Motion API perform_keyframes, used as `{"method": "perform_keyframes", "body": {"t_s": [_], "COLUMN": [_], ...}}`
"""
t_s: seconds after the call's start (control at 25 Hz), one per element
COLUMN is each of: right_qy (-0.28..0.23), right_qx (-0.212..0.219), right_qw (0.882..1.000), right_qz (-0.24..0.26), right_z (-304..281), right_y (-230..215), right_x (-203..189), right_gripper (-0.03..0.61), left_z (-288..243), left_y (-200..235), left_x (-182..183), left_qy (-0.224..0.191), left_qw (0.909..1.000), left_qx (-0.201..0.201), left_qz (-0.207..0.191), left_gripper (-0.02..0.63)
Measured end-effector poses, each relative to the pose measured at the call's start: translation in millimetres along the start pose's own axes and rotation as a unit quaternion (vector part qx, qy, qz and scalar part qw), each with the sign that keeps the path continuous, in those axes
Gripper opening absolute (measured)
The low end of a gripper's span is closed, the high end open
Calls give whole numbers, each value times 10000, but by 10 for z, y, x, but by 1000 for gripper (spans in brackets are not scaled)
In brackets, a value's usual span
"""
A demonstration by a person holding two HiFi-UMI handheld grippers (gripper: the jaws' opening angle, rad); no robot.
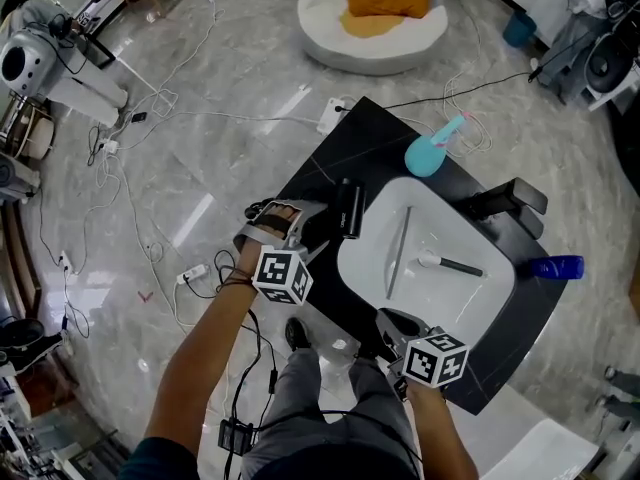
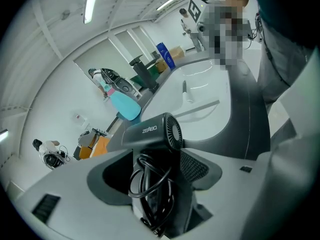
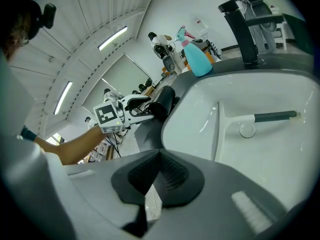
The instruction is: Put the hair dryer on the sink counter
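Head view puts my left claw [image 1: 322, 224] at the near-left edge of the black bench [image 1: 362, 133], with the hair dryer [image 1: 348, 209] in it. The dryer hangs over the narrow bare strip between the bench's edge and the white basin [image 1: 458, 306]. Its barrel lies roughly along that strip, pointing away from me, and its handle runs back into the claw.

In the left gripper view the claw [image 2: 158, 167] is clenched on the handle, with the coiled cord [image 2: 150, 181] caught in the grip. The barrel [image 2: 150, 132] lies crosswise above the jaws, vent end toward the basin. I cannot tell whether the dryer already touches the bench or floats just over it.

My right claw [image 1: 392, 325] sits at the front rim of the basin. In the right gripper view it [image 3: 159, 156] is clenched shut on nothing.

I judge the set-down belongs to the left arm: the strip lies directly under the dryer, so the move is a short lowering. The barrel should stay parallel to the basin rim so it does not tip in. The teal spray bottle [image 1: 431, 154] and the faucet [image 1: 512, 204] stand well apart.
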State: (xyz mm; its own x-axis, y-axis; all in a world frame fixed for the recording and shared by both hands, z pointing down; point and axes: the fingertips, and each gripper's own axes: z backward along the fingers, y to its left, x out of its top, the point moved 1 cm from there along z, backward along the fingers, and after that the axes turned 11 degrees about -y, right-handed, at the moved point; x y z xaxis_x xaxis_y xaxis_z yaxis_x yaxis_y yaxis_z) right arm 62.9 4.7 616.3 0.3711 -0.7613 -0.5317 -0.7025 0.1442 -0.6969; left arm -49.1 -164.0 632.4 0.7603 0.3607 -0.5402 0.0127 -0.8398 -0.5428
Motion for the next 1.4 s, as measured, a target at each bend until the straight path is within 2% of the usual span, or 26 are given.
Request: {"method": "perform_keyframes", "body": {"t_s": [0.12, 0.32, 0.6, 0.76, 0.92, 1.04, 1.12, 1.2, 1.32, 1.4], "right_qy": [-24, -42, -77, -152, -259, -353, -431, -522, -693, -828], "right_qx": [20, 34, 37, 72, 124, 170, 212, 276, 421, 549], "right_qw": [10000, 10000, 10000, 9998, 9995, 9989, 9984, 9975, 9951, 9922], "right_qz": [4, -4, 23, 76, 160, 238, 301, 380, 565, 750], "right_z": [37, 96, 180, 237, 309, 369, 415, 473, 604, 720], "right_y": [7, 20, 42, 110, 230, 322, 390, 482, 670, 820], "right_x": [1, -21, -27, 38, 161, 259, 349, 459, 644, 788], "right_gripper": [11, 11, 11, 11, 11, 11, 11, 11, 11, 11], "left_z": [21, 101, 269, 498, 879, 1245, 1530, 1854, 2397, 2782], "left_y": [6, 70, 194, 338, 548, 715, 844, 985, 1141, 1200], "left_x": [59, 113, 181, 316, 520, 693, 828, 965, 1132, 1221], "left_qy": [-25, -189, -370, -651, -1014, -1395, -1749, -2164, -2671, -2891], "left_qw": [10000, 9986, 9949, 9881, 9756, 9587, 9432, 9206, 8747, 8562], "left_qx": [13, 179, 442, 743, 1174, 1556, 1797, 2059, 2468, 2686], "left_qz": [51, 458, 827, 1183, 1555, 1928, 2180, 2515, 3203, 3336], "left_gripper": [293, 293, 291, 279, 240, 191, 159, 115, 27, 6]}}
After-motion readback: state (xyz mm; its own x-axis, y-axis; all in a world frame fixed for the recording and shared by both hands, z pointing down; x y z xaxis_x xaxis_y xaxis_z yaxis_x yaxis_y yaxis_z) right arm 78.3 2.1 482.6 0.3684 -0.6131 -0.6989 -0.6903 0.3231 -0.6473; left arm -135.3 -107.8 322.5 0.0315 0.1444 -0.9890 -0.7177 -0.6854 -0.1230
